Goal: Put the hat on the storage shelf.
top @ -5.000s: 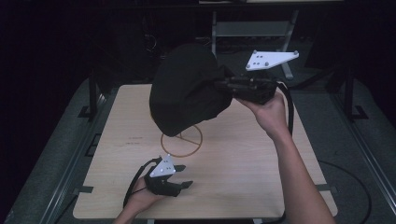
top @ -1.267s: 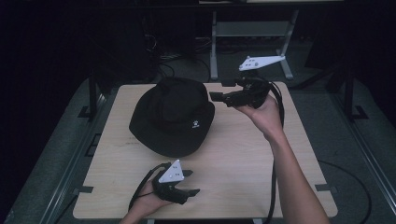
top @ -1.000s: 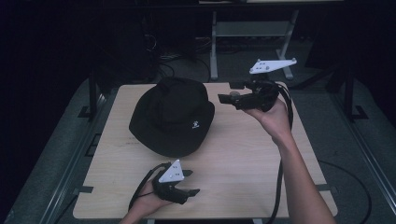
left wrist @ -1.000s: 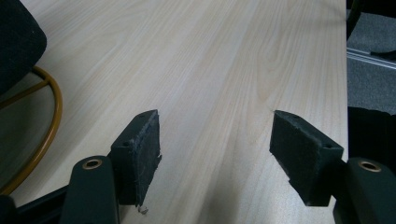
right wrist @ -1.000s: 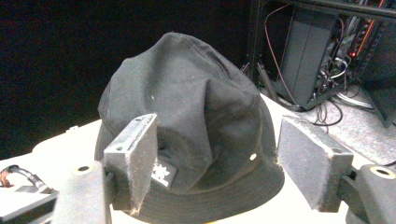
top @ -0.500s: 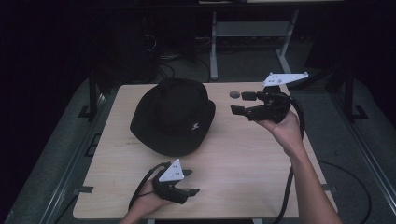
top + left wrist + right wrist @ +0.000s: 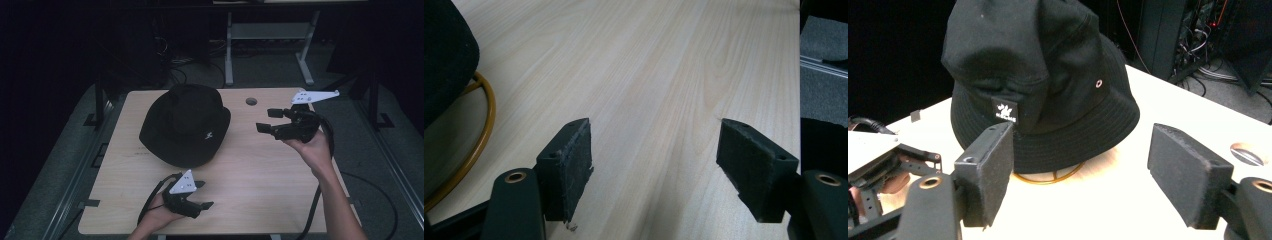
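A black bucket hat (image 7: 184,130) with a small white logo sits crown-up on the wooden table (image 7: 260,170), resting over a brass-coloured ring (image 7: 1048,178) that peeks out under its brim (image 7: 474,135). My right gripper (image 7: 266,120) is held above the table to the hat's right, open, with nothing between its jaws; the hat (image 7: 1038,80) lies just beyond them. My left gripper (image 7: 202,195) rests near the table's front edge, below the hat, open and empty (image 7: 654,165).
A round cable hole (image 7: 251,101) is in the table near its far edge. A metal stand (image 7: 270,45) and cables lie on the dark floor behind. Bare tabletop stretches between the two grippers.
The right gripper carried the hat down onto the ring, let go and drew back to the right. The left gripper has stayed near the front edge.
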The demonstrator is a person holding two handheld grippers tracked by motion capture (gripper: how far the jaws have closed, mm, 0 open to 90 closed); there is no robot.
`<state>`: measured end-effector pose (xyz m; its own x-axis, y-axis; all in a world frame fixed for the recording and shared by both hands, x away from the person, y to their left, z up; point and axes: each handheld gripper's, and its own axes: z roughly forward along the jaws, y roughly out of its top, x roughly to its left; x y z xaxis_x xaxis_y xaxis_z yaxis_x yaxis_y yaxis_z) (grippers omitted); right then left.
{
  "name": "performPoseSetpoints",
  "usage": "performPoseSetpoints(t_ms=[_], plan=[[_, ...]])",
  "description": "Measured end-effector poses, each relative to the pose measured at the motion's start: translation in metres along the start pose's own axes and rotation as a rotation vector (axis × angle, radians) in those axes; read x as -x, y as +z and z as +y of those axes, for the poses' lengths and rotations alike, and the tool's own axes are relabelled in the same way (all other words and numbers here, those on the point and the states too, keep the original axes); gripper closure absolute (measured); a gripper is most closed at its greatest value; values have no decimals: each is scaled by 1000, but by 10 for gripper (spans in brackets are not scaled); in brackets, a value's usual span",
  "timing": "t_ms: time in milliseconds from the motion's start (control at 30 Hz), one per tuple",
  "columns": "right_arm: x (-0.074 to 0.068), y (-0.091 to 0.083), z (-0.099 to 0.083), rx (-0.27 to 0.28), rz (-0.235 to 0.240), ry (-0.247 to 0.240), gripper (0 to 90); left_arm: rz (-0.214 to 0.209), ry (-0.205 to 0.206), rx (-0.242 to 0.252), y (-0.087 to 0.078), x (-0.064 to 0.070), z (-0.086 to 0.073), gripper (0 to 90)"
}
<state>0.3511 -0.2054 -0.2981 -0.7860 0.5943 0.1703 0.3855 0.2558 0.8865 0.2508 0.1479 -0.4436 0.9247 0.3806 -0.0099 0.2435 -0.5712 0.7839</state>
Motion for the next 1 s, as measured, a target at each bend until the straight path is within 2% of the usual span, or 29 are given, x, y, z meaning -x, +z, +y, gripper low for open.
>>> performPoseSetpoints(t_ms=[133, 533, 600, 800, 1000], plan=[[1, -4, -10, -5, -2, 12, 245, -1, -14, 6, 0, -1, -1, 284], [2, -13, -37, -14, -15, 31, 240, 0, -18, 7, -1, -2, -1, 278], [1, -15, -41, -17, -8, 44, 232, 0, -17, 8, -1, -2, -1, 278], [-3, -18, -49, -9, 0, 43, 229, -3, -33, 19, -1, -3, -1, 274], [-4, -21, -60, -4, -6, 55, 220, -4, -36, 18, -1, -3, -1, 273]])
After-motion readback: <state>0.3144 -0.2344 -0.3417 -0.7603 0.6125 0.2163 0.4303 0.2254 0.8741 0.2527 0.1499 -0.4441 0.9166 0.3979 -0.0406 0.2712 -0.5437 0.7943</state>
